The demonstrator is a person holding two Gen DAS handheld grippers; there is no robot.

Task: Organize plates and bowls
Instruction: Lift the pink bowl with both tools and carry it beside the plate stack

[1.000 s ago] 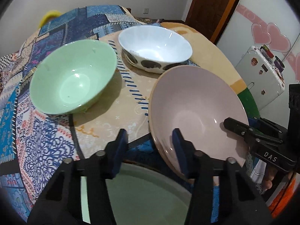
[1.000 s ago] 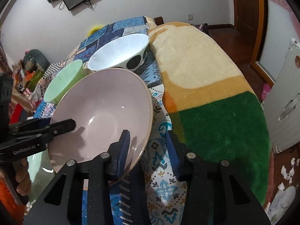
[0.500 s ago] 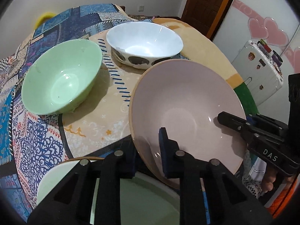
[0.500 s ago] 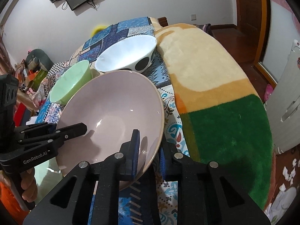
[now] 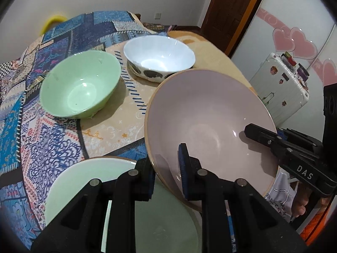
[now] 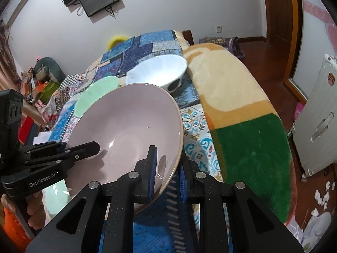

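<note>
A large pink plate (image 5: 210, 122) is held tilted above the bed between both grippers. My left gripper (image 5: 166, 168) is shut on its near left rim. My right gripper (image 6: 167, 168) is shut on its right rim; it shows in the left wrist view (image 5: 248, 130) at the plate's right edge. The pink plate also fills the right wrist view (image 6: 126, 126). A pale green plate (image 5: 84, 185) lies just below the left gripper. A green bowl (image 5: 82, 86) and a white bowl with dark spots (image 5: 159, 58) stand on the patterned cover behind.
The bed has a blue patchwork cover (image 5: 42, 143) and a beige and green blanket (image 6: 242, 116) on the right. A white suitcase (image 5: 282, 88) stands by the bed. A wooden door (image 5: 231, 6) is behind. Floor clutter (image 6: 322, 194) lies at the right.
Both grippers closed on the pink plate's rim and lifted it, tilting it up. The green plate beneath the left gripper has come more into view.
</note>
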